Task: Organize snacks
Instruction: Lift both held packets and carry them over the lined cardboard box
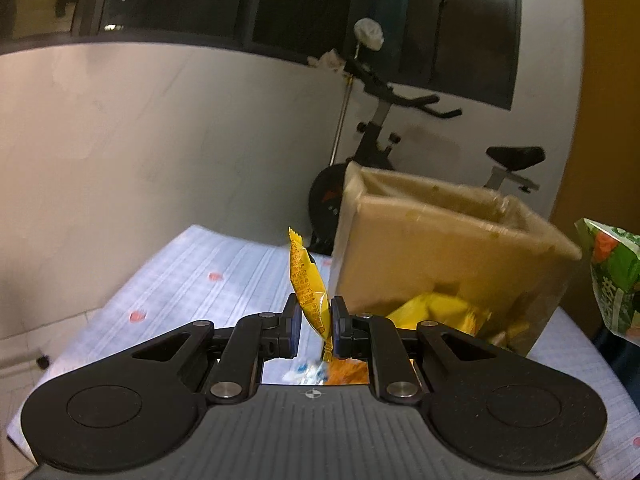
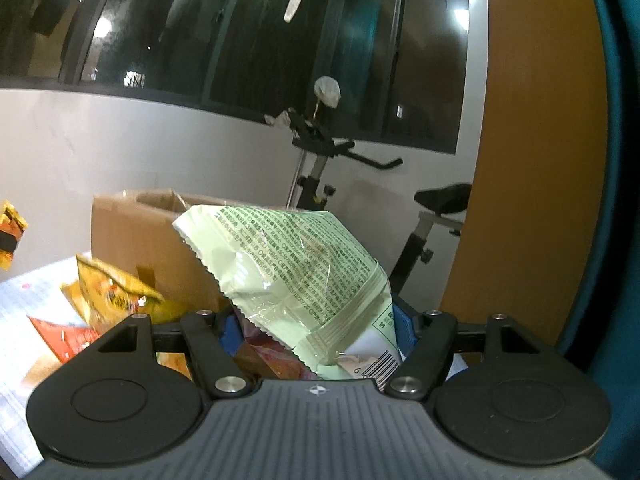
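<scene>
My left gripper [image 1: 316,320] is shut on a small yellow snack packet [image 1: 307,280] and holds it upright above the table, left of an open cardboard box [image 1: 440,256]. My right gripper [image 2: 316,328] is shut on a large pale green snack bag [image 2: 296,272], held up in front of the same box [image 2: 132,232]. The green bag also shows at the right edge of the left wrist view [image 1: 612,280]. Yellow and orange snack bags [image 2: 108,296] lie on the table at the foot of the box; some show in the left wrist view [image 1: 440,312].
The table has a pale striped cloth [image 1: 200,280] with red spots. An exercise bike [image 1: 384,136] stands behind the box against a white wall. A wooden panel [image 2: 532,200] is at the right. Dark windows run above.
</scene>
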`<state>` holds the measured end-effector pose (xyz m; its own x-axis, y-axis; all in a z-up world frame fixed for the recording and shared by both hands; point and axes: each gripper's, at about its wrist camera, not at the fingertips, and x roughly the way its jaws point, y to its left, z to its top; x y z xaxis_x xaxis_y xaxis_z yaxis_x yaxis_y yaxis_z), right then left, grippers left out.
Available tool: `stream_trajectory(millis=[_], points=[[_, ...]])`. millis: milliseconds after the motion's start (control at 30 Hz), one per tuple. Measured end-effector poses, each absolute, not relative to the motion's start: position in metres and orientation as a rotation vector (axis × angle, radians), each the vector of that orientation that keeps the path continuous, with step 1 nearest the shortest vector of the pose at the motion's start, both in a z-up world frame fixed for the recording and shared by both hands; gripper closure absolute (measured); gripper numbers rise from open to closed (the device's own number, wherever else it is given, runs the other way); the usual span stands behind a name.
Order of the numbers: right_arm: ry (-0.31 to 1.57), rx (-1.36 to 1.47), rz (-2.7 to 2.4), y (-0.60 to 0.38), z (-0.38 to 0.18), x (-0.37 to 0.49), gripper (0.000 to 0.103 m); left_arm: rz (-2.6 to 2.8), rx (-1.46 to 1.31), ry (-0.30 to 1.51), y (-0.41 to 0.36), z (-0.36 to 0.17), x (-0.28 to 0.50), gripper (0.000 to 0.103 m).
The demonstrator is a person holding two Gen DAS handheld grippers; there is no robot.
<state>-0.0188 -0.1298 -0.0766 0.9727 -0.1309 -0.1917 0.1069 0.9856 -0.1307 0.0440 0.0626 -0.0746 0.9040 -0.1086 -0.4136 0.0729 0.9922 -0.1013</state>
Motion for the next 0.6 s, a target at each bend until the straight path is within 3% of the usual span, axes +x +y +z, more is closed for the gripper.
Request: stream_trajectory(millis=[600], points=[[0.153, 0.039, 0.07, -0.148, 0.014, 0.064, 0.032, -0.164, -0.039, 0.333, 0.04, -0.023, 0.076, 0.087]])
